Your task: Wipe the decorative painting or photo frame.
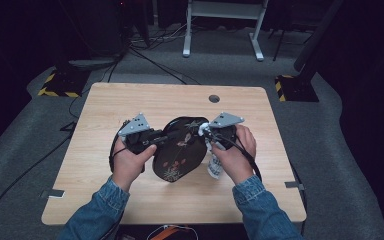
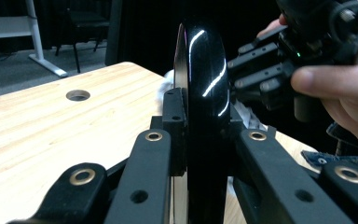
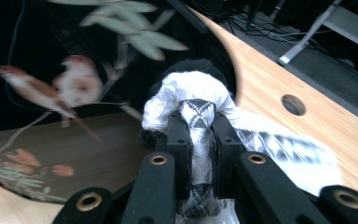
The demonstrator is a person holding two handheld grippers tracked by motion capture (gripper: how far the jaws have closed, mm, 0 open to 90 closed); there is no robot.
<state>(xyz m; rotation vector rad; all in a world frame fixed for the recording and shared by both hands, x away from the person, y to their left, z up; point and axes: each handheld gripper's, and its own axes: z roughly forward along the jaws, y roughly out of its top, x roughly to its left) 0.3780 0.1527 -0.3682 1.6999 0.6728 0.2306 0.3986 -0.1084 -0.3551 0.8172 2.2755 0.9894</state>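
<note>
The left gripper (image 2: 200,140) is clamped on the rim of a black lacquered tray (image 1: 179,149), its jaws pinching the glossy edge from both sides, so the tray is propped up on edge over the middle of the wooden table (image 1: 130,100), tilted with its lower end near or on the wood. The right gripper (image 3: 198,135) is shut tight on a bunched white cloth (image 3: 191,93) with a grey check (the loose tail of it hangs down beside the person's right hand (image 1: 235,152)), and the wad sits against the tray's painted face, close to the birds and leaves shown in the right gripper view. The main risk, as I judge it, is the tray slipping: the rim is smooth and shiny, the hold is on a narrow strip of it, and any firm push from the cloth would lever the tray round in the jaws or out of them, dropping it onto the table. A hard jaw tip poking past the cloth could also scratch the lacquer, and the dangling tail could snag under the tray's lower edge
</note>
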